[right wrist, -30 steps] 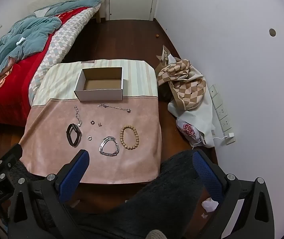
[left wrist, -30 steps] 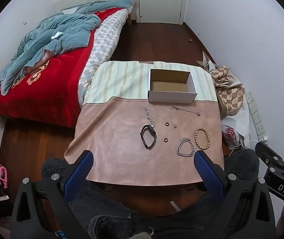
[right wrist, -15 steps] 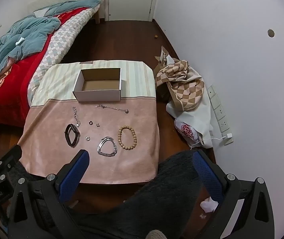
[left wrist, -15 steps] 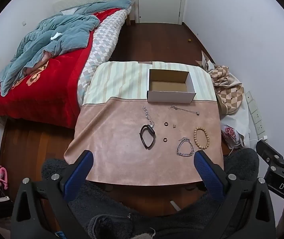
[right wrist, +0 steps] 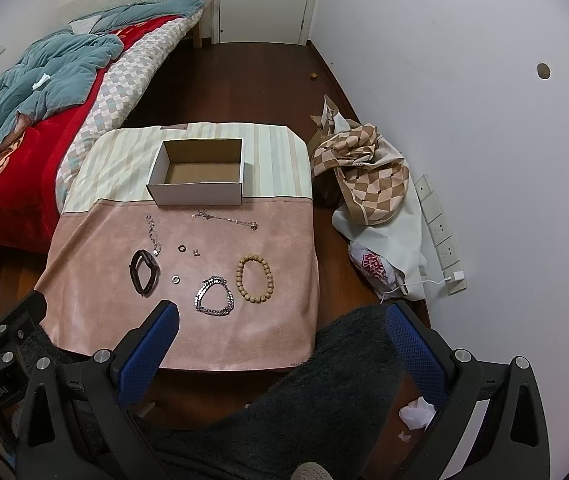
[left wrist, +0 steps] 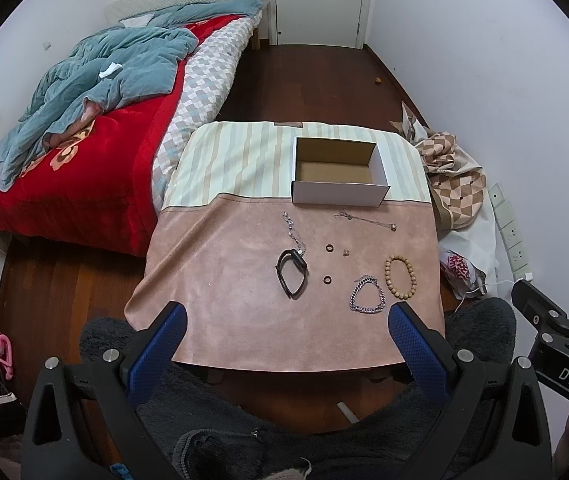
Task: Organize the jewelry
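An open, empty white cardboard box [left wrist: 340, 192] [right wrist: 198, 192] stands at the back of a small cloth-covered table [left wrist: 220, 320] [right wrist: 276, 332]. In front of it lie a black band [left wrist: 291, 272] [right wrist: 143, 272], a silver chain bracelet [left wrist: 367, 300] [right wrist: 214, 297], a wooden bead bracelet [left wrist: 400, 278] [right wrist: 255, 279], two thin chains [left wrist: 294, 232] [right wrist: 226, 219] and several small rings [left wrist: 327, 279] [right wrist: 175, 279]. My left gripper [left wrist: 284, 336] and right gripper [right wrist: 280, 332] are both open and empty, held high above the table's near edge.
A bed [left wrist: 84, 152] with red and blue bedding stands left of the table. A checkered cloth and bags [right wrist: 364, 172] lie on the floor to the right, by a wall with sockets [right wrist: 440, 232]. A dark fuzzy sleeve [right wrist: 324, 380] lies below the grippers.
Both views have shifted very slightly; the table appears a touch further left in the right wrist view. The jewelry and box have not moved.
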